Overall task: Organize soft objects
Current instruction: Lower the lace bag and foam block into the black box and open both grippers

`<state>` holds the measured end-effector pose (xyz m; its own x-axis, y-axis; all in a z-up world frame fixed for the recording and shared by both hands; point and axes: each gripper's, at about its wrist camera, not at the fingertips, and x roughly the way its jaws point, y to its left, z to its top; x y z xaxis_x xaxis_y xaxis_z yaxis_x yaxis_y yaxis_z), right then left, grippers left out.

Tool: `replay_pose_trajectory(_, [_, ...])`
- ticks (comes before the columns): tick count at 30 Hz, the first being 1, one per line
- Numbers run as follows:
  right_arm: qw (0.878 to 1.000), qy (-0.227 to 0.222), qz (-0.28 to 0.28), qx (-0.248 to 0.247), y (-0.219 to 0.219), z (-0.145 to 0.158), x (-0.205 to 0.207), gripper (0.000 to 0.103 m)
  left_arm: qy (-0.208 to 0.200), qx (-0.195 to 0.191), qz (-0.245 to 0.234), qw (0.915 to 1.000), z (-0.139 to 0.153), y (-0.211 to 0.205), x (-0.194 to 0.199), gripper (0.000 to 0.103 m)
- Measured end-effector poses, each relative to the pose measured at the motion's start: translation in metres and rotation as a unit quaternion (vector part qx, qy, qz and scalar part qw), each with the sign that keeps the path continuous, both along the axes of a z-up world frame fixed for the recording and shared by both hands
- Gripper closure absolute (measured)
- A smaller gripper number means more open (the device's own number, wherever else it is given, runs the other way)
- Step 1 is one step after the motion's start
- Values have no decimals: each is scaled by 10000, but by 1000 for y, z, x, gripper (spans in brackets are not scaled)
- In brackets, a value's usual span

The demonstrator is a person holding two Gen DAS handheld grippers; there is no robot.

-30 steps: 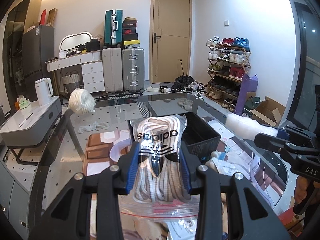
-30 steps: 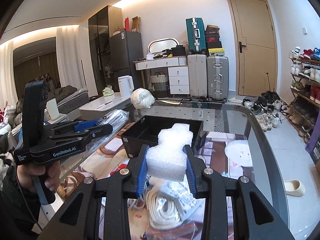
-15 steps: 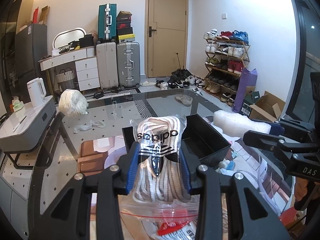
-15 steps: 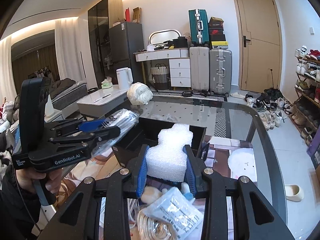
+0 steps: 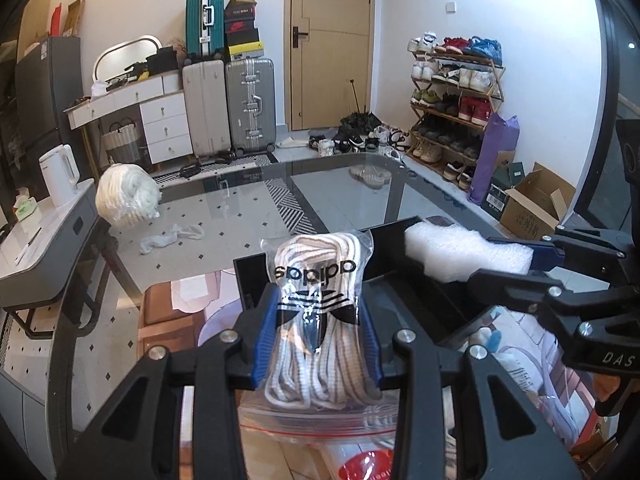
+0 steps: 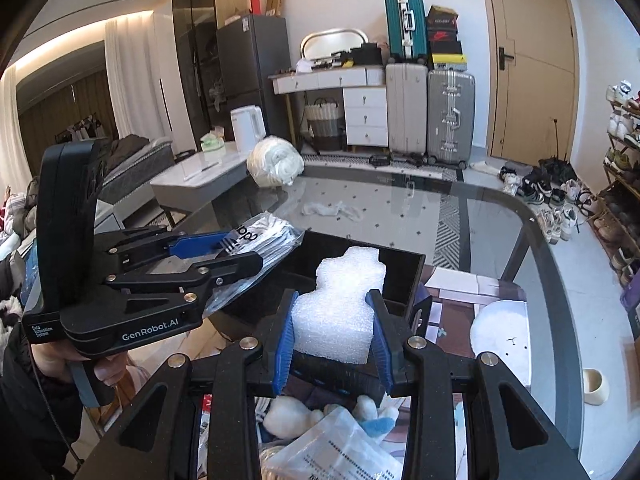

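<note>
Both loads clamped, both aimed at the black bin (image 6: 400,264) – centre of each wrist frame, just past the gripper tips.

Left gripper (image 5: 318,340): closed on the bagged laces (image 5: 316,300), clear pouch with black logo, squeezed at mid-height. Long axis of pouch upright in frame, top end poking past the pads toward the bin's near wall (image 5: 250,276). Zip end hanging below the pads, lower centre.

Right gripper (image 6: 332,340): clamped as far as it goes on the white foam block (image 6: 340,304), pads pressed on both flanks. Narrow end of the block pointing ahead, already overlapping the bin opening in the right wrist frame.

Relative reach – judging from the left view, foam (image 5: 468,254) sits over the bin's right rim, while the laces look short of the near wall. Right hand nearer, probably first to drop.

More soft items on the worktop (image 6: 500,232) below the right gripper, lower centre: plush toy (image 6: 296,416), another plastic bag (image 6: 340,448). White bundle (image 5: 124,192) well beyond the bin, upper left.
</note>
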<state>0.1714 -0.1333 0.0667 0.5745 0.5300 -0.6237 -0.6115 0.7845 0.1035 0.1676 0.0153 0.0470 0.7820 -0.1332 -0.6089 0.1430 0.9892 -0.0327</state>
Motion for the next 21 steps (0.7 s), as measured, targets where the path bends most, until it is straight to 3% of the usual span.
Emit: replay_pose_trajectory(21, [9974,369,121,-605,23,-30,50,69,244,152,-331,9990,-17,-19,42,67])
